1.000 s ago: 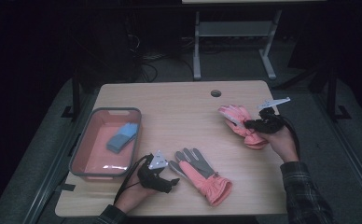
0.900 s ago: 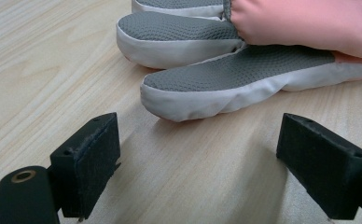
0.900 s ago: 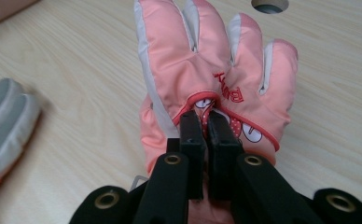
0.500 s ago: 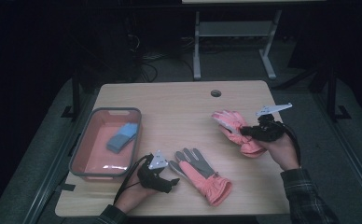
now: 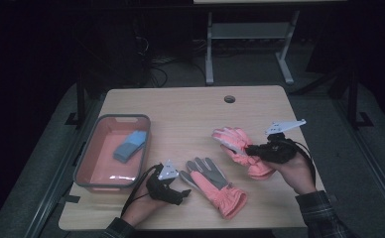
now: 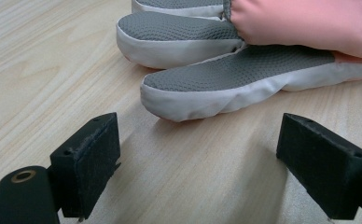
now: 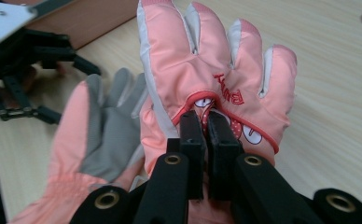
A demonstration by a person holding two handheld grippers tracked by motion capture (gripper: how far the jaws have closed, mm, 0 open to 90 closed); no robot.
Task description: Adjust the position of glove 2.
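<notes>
Two pink gloves are on the table. One glove (image 5: 211, 184) lies palm up, grey palm showing, near the front edge; its grey fingertips (image 6: 226, 88) reach toward my left gripper (image 5: 179, 194), which rests open on the wood just left of it. My right gripper (image 5: 249, 149) is shut on the back of the other pink glove (image 5: 237, 148), pinching a fold of fabric (image 7: 207, 116) near the printed lettering. That glove's fingers spread away from the jaws, lifted a little above the table, right of centre.
A grey-rimmed pink tray (image 5: 86, 163) at the left holds a blue block (image 5: 129, 146). A round cable hole (image 5: 229, 98) sits near the table's far edge. Bare wood lies between the tray and the gloves. Dark floor and a metal stand lie beyond.
My right gripper has carried its pink glove leftward and toward the front, nearer the palm-up glove. The left gripper has stayed where it was.
</notes>
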